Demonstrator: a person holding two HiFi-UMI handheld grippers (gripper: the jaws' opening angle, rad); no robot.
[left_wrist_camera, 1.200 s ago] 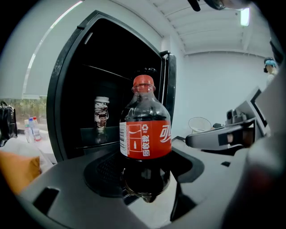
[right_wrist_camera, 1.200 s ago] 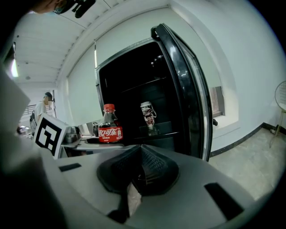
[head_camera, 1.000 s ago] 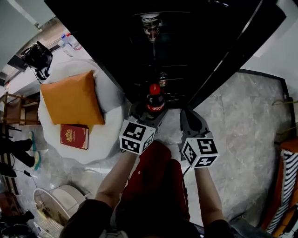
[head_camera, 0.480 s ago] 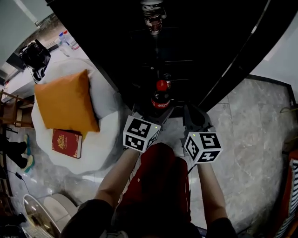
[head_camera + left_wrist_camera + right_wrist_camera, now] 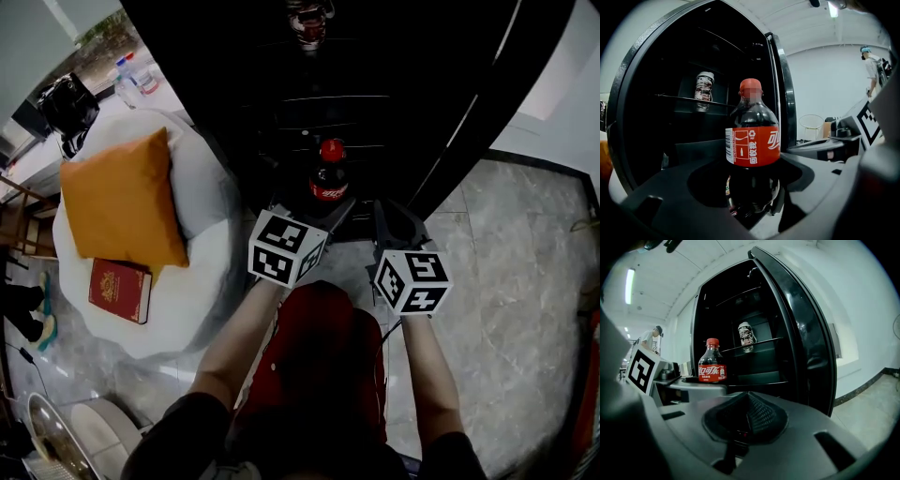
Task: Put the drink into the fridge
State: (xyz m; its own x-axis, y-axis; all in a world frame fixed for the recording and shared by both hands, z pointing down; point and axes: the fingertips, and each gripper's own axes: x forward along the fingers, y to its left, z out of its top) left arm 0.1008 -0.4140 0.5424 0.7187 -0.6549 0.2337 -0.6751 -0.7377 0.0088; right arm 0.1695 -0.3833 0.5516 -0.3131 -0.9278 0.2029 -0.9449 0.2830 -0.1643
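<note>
Grey marble floor is seen beneath a black fridge, whose door is swung wide open at the right. On an upper glass shelf inside, a small patterned container is stood upright. The cola bottle, red-capped and red-labelled, is held upright at the fridge's open front, below that shelf. It is pinched low on its dark body by the left tongs. Whether its base is touching anything cannot be told. The right tongs are pressed together with nothing between them and are held just right of the bottle, pointed at the fridge interior. To the left, a white rounded seat is seen, on which an orange cushion and a red book are laid.
</note>
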